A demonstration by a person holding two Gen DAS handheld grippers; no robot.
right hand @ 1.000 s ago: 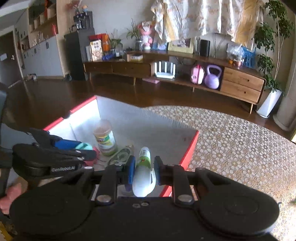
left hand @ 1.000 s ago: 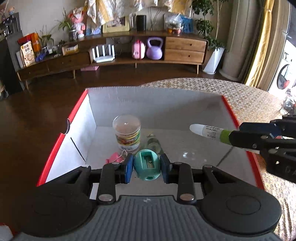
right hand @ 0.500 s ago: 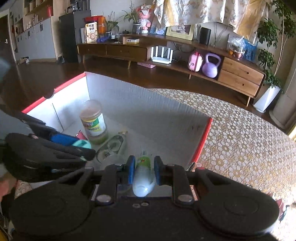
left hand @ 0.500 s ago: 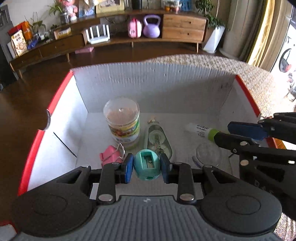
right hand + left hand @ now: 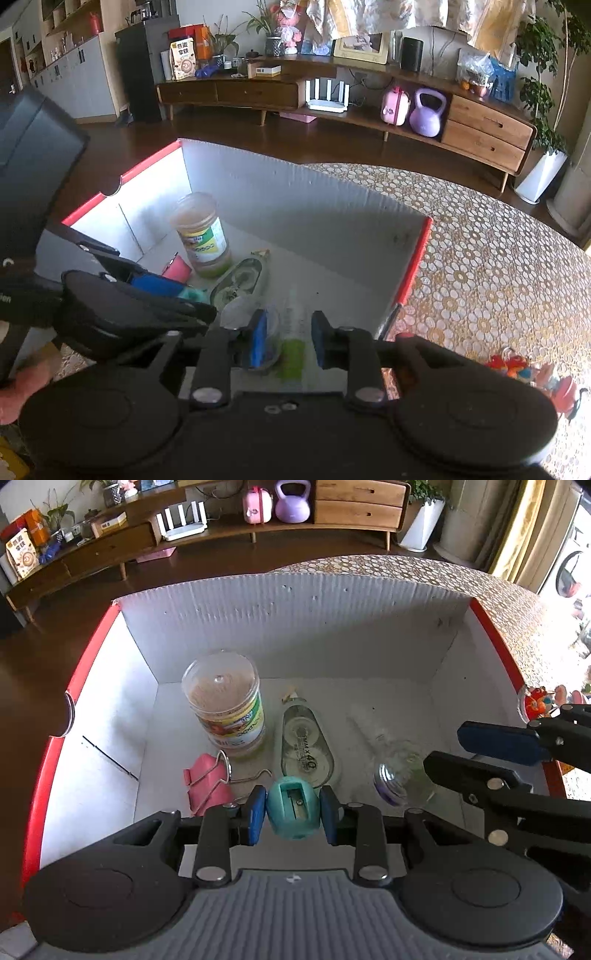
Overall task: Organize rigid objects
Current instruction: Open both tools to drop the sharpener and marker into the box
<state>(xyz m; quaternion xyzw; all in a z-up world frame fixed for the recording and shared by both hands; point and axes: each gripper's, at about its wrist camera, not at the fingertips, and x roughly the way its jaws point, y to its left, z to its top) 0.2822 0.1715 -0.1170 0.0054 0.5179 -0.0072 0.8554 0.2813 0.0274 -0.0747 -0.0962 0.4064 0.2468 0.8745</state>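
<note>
A teal egg-shaped plastic pencil sharpener point(image 5: 293, 812) sits pinched between the blue pads of the left gripper point(image 5: 293, 814), above the near floor of the white corrugated box with red rim point(image 5: 295, 602). The right gripper point(image 5: 287, 339) is opening; a blurred white glue stick with a green band point(image 5: 293, 345) shows between its pads, untouched. Further in lie a pink binder clip point(image 5: 207, 788), a clear correction-tape dispenser point(image 5: 304, 744) and an upright clear jar point(image 5: 225, 701).
</note>
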